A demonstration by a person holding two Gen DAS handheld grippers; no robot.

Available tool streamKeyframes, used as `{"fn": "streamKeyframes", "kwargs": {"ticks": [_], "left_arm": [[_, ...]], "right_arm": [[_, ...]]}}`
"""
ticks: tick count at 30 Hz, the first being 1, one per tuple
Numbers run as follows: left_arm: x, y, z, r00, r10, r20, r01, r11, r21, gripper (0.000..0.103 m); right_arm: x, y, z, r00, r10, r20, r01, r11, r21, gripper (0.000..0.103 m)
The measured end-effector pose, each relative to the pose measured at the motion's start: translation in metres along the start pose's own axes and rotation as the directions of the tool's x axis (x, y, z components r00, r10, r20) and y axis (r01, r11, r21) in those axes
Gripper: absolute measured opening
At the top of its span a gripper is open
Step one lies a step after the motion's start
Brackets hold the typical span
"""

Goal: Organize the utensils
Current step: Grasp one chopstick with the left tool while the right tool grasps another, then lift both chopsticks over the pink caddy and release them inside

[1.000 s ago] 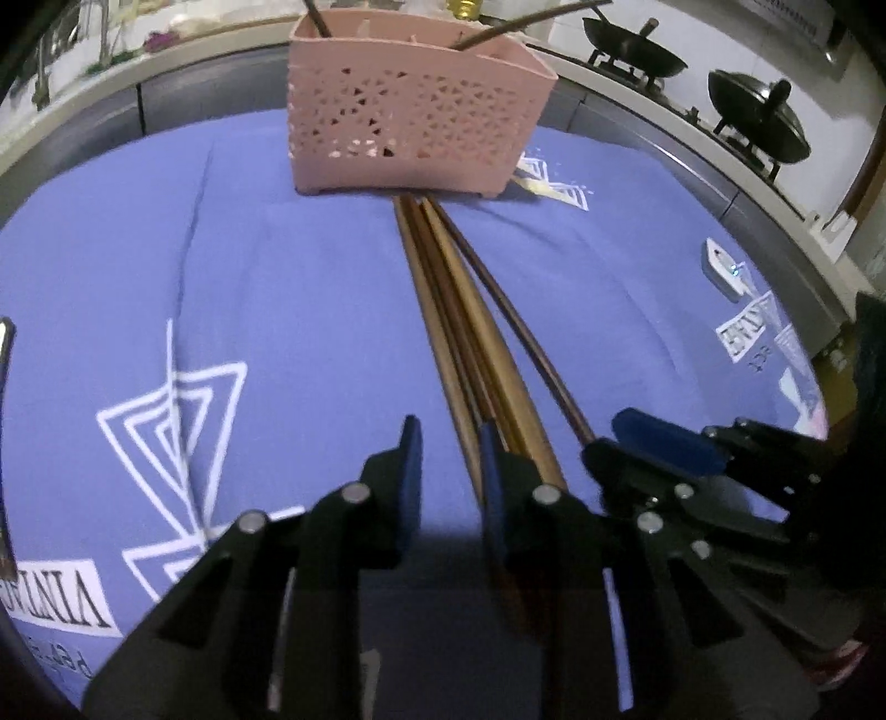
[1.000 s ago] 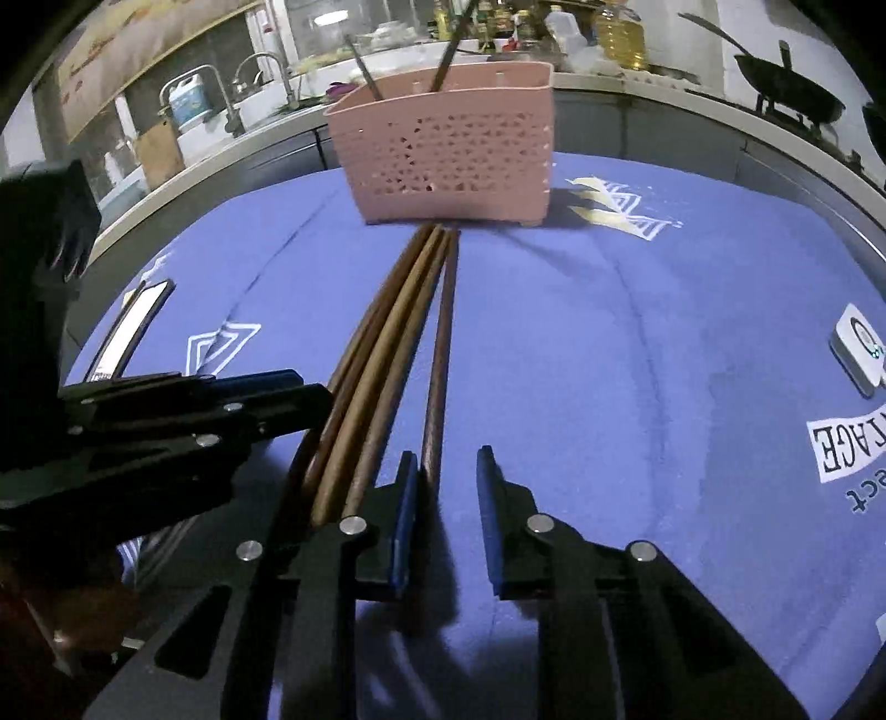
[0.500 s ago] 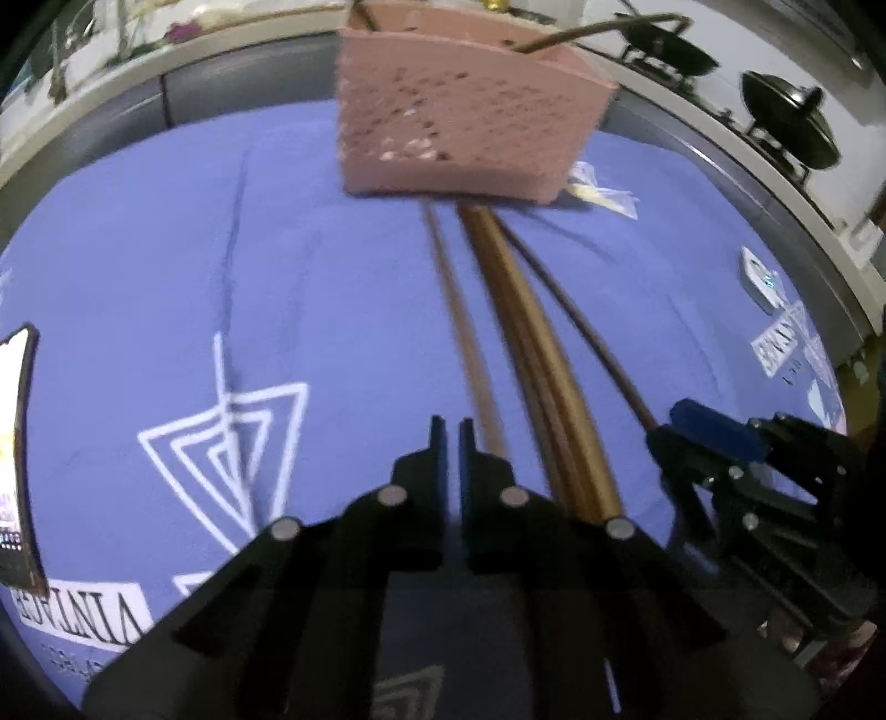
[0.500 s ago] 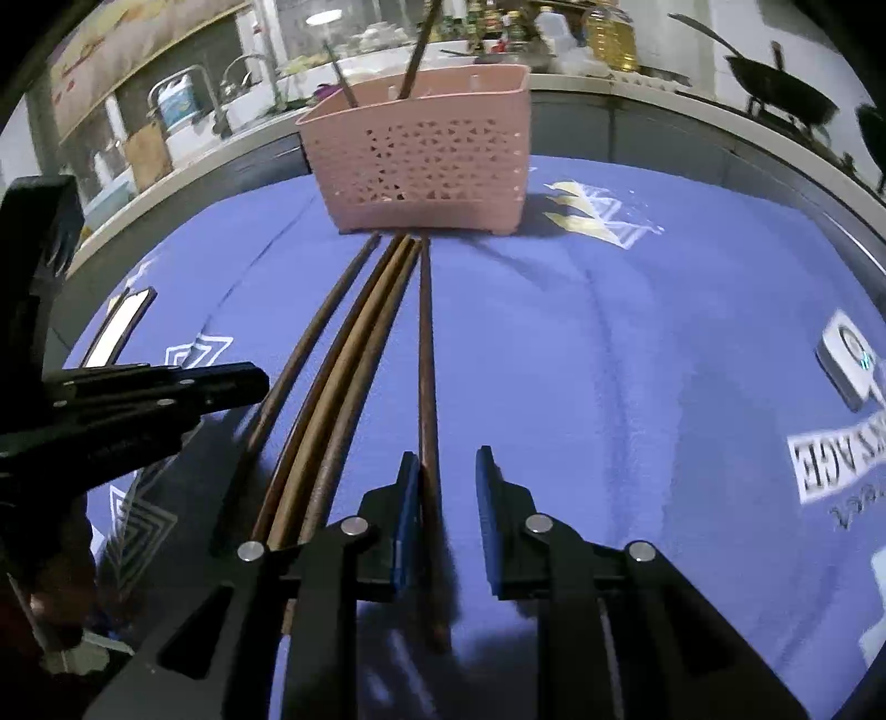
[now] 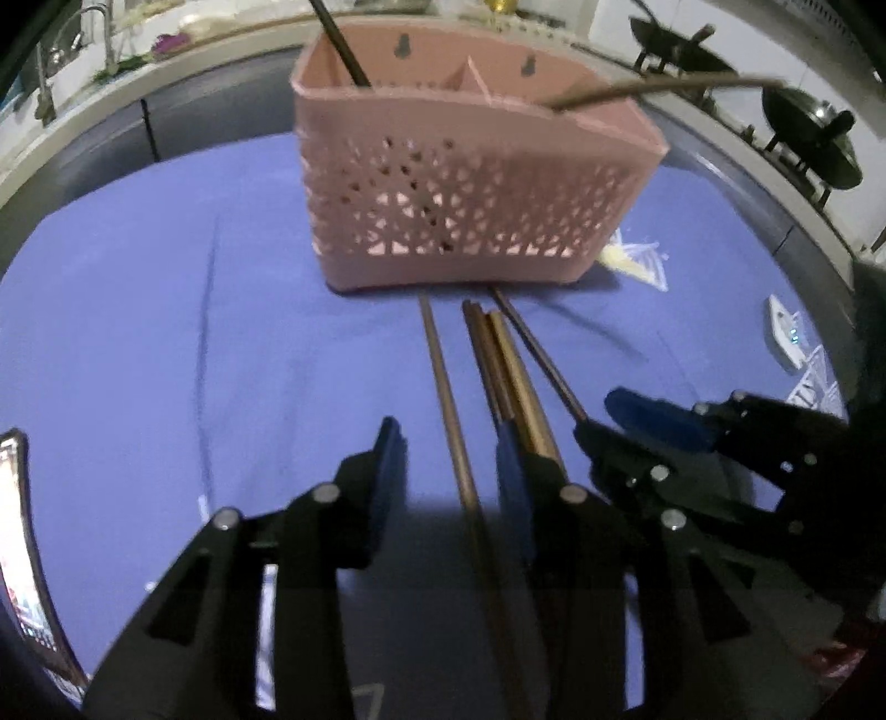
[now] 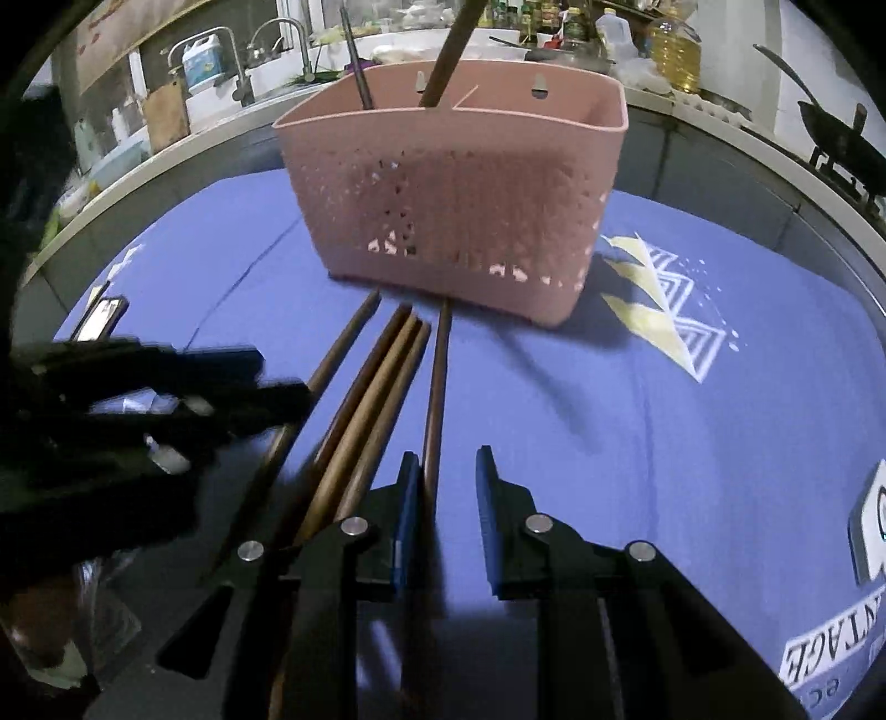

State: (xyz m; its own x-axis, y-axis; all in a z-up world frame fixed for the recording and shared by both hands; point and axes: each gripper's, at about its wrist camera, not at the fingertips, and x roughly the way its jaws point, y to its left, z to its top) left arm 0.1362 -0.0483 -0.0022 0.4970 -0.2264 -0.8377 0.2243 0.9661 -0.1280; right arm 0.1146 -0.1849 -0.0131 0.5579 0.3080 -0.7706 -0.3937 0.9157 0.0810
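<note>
Several wooden chopsticks lie lengthwise on the blue cloth (image 5: 166, 310), tips toward the pink perforated basket (image 5: 470, 183) (image 6: 454, 205). My left gripper (image 5: 448, 465) hovers low over them, its jaws opening. One brown chopstick (image 5: 443, 382) runs loose between its fingers, apart from the bundle (image 5: 509, 365) beside it. My right gripper (image 6: 446, 493) is open, and a thin dark chopstick (image 6: 437, 376) passes along its left finger with a gap to the other. Each gripper shows at the edge of the other's view. Two utensils stand in the basket.
A phone (image 6: 99, 315) lies at the cloth's left edge and a small white device (image 5: 786, 332) at its right. Dark woks (image 5: 803, 144) sit on the stove behind, and a sink with taps (image 6: 271, 50) lies beyond the basket.
Both grippers have moved toward the basket, which now looks nearer. The left jaws shut, then opened, and one chopstick now lies apart on the left of the bundle.
</note>
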Motion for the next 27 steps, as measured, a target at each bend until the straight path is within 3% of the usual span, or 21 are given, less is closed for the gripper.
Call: {"fn": "streamKeyframes", "kwargs": {"ticks": [4, 6, 8, 9, 13, 16, 19, 22, 27], "left_arm": [[0.009, 0.001, 0.006, 0.999, 0.042, 0.013, -0.042, 0.999, 0.016, 0.032], [0.012, 0.004, 0.008, 0.998, 0.059, 0.025, -0.06, 0.998, 0.013, 0.01], [0.014, 0.008, 0.01, 0.999, 0.038, 0.03, -0.038, 0.999, 0.01, 0.007], [0.014, 0.01, 0.011, 0.999, 0.03, 0.029, -0.03, 1.0, 0.009, 0.005], [0.01, 0.016, 0.012, 1.0, -0.011, 0.025, 0.011, 1.0, 0.002, 0.004], [-0.021, 0.021, 0.008, 0.992, -0.068, 0.11, 0.067, 0.998, 0.017, 0.004], [-0.056, 0.028, 0.0, 0.975, -0.119, 0.186, 0.117, 0.993, 0.019, 0.004], [-0.095, 0.031, -0.004, 0.947, -0.17, 0.273, 0.169, 0.985, 0.025, 0.005], [-0.165, 0.032, 0.011, 0.88, -0.214, 0.425, 0.214, 0.976, 0.048, 0.005]], "right_arm": [[0.006, -0.002, 0.007, 1.0, 0.006, 0.014, -0.006, 1.0, -0.007, 0.022], [0.01, -0.002, 0.01, 0.999, 0.012, 0.031, -0.011, 1.0, -0.019, 0.022], [0.014, -0.001, 0.014, 0.998, 0.039, 0.041, -0.037, 0.999, -0.038, 0.018], [0.016, 0.001, 0.017, 0.997, 0.067, 0.034, -0.066, 0.997, -0.034, 0.006], [0.007, -0.003, 0.019, 0.992, 0.119, 0.032, -0.12, 0.993, 0.019, 0.005], [-0.017, -0.002, 0.012, 0.986, 0.142, 0.092, -0.144, 0.99, 0.012, 0.005], [-0.053, 0.003, 0.007, 0.967, 0.176, 0.182, -0.178, 0.984, -0.008, 0.005], [-0.092, 0.009, 0.008, 0.933, 0.216, 0.288, -0.218, 0.976, -0.025, 0.005], [-0.139, 0.008, 0.031, 0.86, 0.243, 0.449, -0.257, 0.966, -0.031, 0.005]]}}
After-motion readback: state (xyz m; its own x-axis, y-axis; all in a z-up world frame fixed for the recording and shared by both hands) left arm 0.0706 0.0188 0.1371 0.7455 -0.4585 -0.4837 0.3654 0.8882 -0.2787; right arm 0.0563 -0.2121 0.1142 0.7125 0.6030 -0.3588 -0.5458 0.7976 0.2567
